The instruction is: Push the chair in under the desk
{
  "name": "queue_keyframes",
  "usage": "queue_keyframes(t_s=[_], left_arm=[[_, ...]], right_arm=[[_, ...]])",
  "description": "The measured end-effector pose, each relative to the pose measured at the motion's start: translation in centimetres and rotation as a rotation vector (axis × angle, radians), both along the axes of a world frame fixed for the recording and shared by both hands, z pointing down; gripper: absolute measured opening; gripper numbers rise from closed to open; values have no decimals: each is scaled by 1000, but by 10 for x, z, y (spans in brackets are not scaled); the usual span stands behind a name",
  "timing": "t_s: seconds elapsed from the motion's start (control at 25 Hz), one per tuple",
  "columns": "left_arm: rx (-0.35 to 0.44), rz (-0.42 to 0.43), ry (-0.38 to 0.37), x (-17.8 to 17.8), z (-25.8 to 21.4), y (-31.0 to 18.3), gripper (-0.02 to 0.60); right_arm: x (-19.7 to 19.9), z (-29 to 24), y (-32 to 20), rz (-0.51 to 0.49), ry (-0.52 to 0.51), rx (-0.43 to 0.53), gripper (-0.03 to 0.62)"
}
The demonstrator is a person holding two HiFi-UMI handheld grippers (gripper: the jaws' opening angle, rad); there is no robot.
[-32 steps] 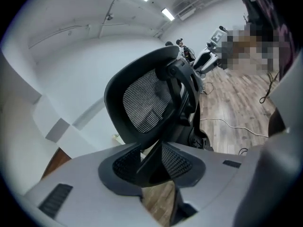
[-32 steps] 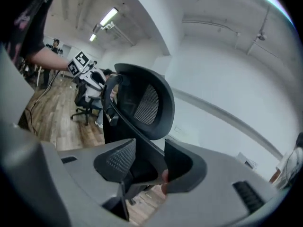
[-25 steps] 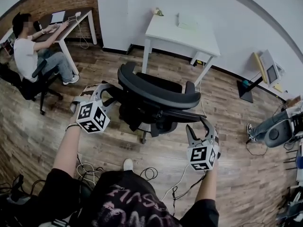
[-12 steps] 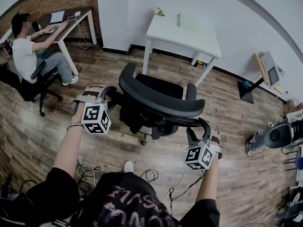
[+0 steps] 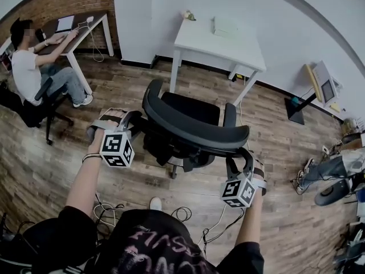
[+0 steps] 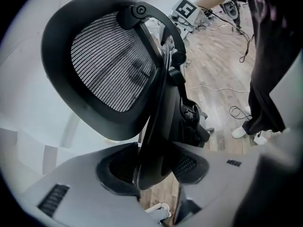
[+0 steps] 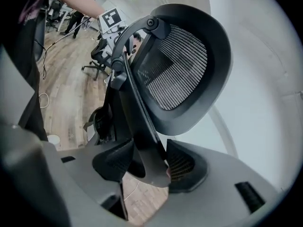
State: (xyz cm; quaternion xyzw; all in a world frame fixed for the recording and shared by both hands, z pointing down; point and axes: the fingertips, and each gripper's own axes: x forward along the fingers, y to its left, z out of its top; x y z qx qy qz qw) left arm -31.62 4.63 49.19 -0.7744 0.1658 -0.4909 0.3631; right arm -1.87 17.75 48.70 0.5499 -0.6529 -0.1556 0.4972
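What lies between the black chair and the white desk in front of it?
Only bare wooden floor, as the head view shows, separates the chair from the desk.

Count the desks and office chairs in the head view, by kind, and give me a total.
Desks: 2, the white desk and the desk by the brick wall
Office chairs: 2, the black mesh chair and the seated person's chair
Total: 4

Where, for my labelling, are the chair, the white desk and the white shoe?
chair [image 5: 194, 131]: head view, curved top of its backrest.
white desk [image 5: 214, 43]: head view, bare part of the tabletop.
white shoe [image 5: 154, 201]: head view, its upper.
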Motion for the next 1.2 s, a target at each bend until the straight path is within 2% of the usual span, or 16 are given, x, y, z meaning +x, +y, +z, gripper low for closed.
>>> queue_keyframes(t_s=[0.68,1.2], left_arm=[[2,71,-13,8,7,-10,199],[15,83,-38,36,4,-68,196]], right_arm=[[2,6,-2,51,21,-9,224],[26,2,-51,72,20,-21,221]])
